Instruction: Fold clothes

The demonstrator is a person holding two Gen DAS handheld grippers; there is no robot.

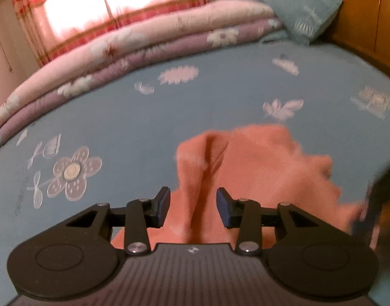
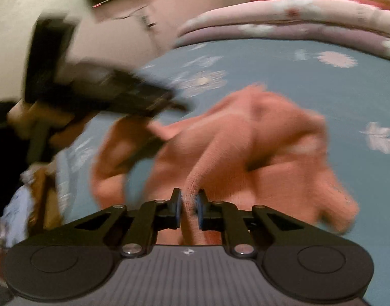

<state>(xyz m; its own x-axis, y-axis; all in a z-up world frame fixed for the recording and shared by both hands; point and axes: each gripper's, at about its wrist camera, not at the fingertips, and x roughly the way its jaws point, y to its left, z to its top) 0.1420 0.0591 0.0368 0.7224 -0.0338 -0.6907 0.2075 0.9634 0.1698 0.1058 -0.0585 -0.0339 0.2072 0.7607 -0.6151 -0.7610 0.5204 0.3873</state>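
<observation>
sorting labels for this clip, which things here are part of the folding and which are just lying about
In the job:
orange garment
right tongs, shut on a fold of it
left tongs, open above it

Lying about:
folded floral quilt
blue pillow
blue floral bedsheet
curtain

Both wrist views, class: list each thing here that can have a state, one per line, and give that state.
Left gripper: open, fingers apart above the cloth.
Right gripper: shut on a pinched fold of the garment.
Orange garment: crumpled, unfolded, partly lifted off the bed.
Quilts: folded, stacked at the bed's far side.
Pillow: resting on the quilts' end.
Curtain: drawn, backlit.
</observation>
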